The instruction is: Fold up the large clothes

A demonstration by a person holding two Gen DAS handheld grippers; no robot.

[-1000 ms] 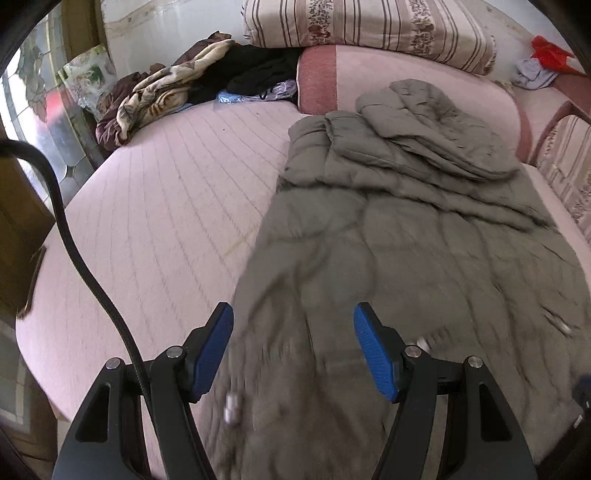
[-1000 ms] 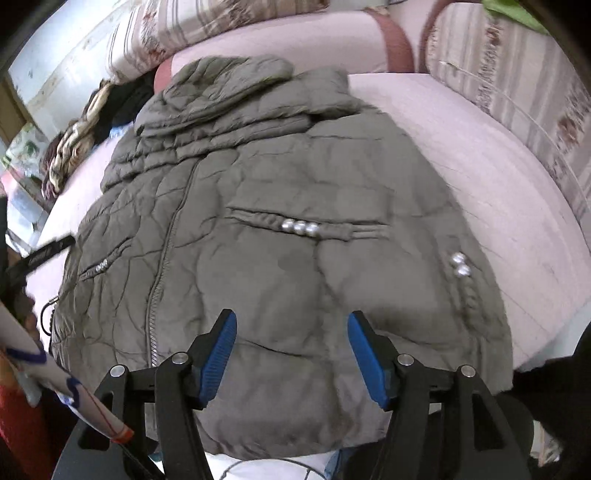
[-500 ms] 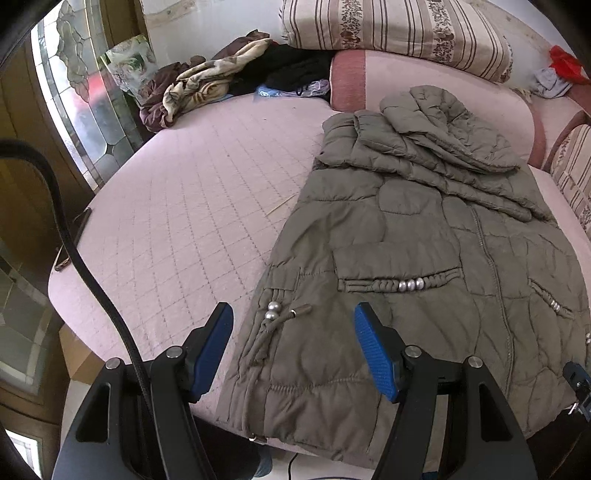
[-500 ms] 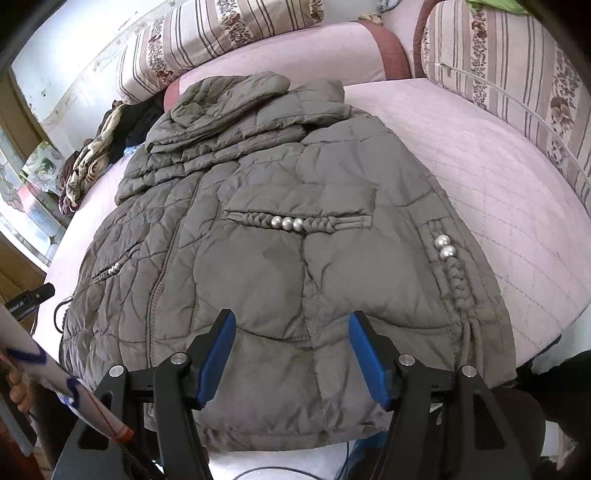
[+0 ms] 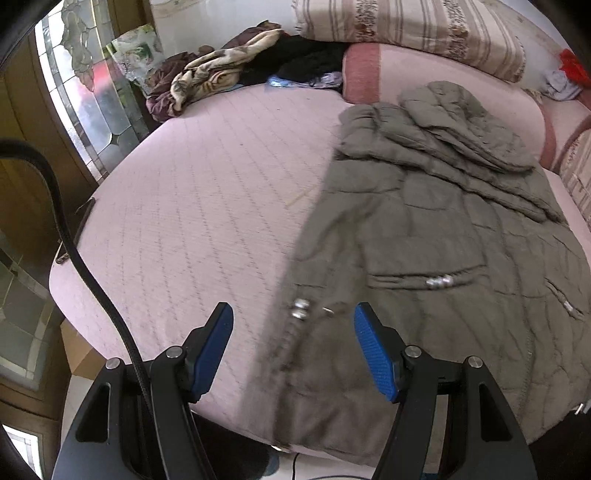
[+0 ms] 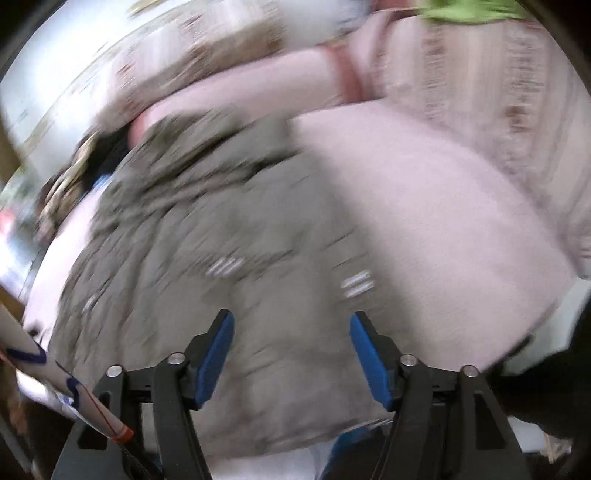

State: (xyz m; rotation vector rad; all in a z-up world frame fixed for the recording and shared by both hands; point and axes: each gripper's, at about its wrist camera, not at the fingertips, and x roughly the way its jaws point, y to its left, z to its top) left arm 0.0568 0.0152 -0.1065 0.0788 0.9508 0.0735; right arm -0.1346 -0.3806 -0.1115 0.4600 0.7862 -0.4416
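An olive-grey quilted jacket (image 5: 436, 236) lies spread flat on the pink bed (image 5: 192, 206), hood toward the pillows, hem toward me. It fills the right wrist view (image 6: 236, 258), which is blurred. My left gripper (image 5: 293, 325) is open and empty, above the jacket's lower left edge by its silver beads (image 5: 301, 308). My right gripper (image 6: 291, 332) is open and empty, above the hem near the jacket's right side.
A pile of clothes (image 5: 229, 70) lies at the bed's far left by a window (image 5: 85, 85). A striped pillow (image 5: 406, 29) and pink bolster (image 5: 369, 74) line the head. A black cable (image 5: 74, 240) hangs at left. A striped cushion (image 6: 509, 92) borders the right.
The left gripper's view swung left, showing more bare bed. The right gripper is moving fast toward the jacket's right side, and its view has gone blurred. Both stay open.
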